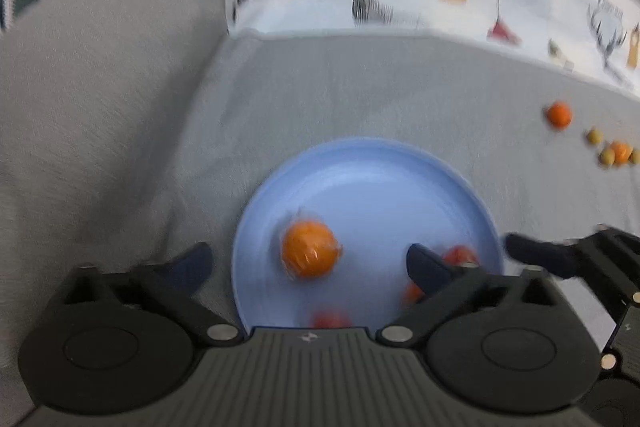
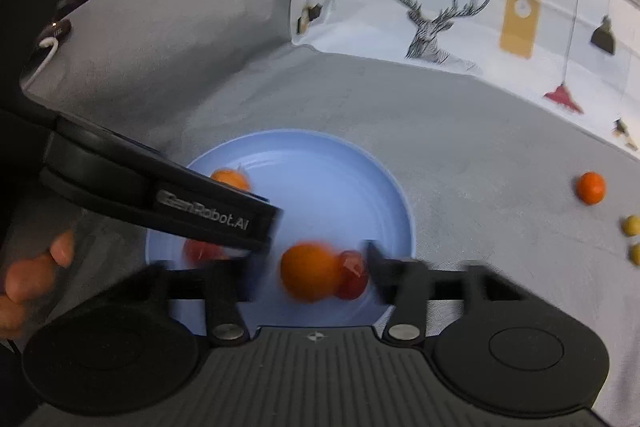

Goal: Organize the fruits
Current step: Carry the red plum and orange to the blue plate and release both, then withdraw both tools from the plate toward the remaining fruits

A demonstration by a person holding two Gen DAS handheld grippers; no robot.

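Observation:
A blue plate (image 1: 380, 187) (image 2: 320, 179) lies on the grey cloth. My left gripper (image 1: 308, 259) is open wide over its near side, with a wrapped orange (image 1: 308, 249) lying loose on the plate between its fingers. My right gripper (image 2: 316, 259) is open too; a blurred orange (image 2: 310, 271) and a red fruit (image 2: 352, 275) lie between its fingers, not pressed. More red fruits (image 1: 460, 255) (image 2: 200, 251) sit in the plate. The left gripper's finger (image 2: 216, 211) crosses the right wrist view. Loose oranges (image 1: 559, 115) (image 2: 591, 187) and small yellow fruits (image 1: 595, 136) (image 2: 632, 225) lie far right.
A raised grey cushion (image 1: 100, 67) borders the left side. A white cloth printed with deer and tags (image 2: 432, 23) stands along the back. A person's fingers (image 2: 32, 275) show at the left edge. Grey cloth (image 1: 400, 87) stretches between the plate and the loose fruits.

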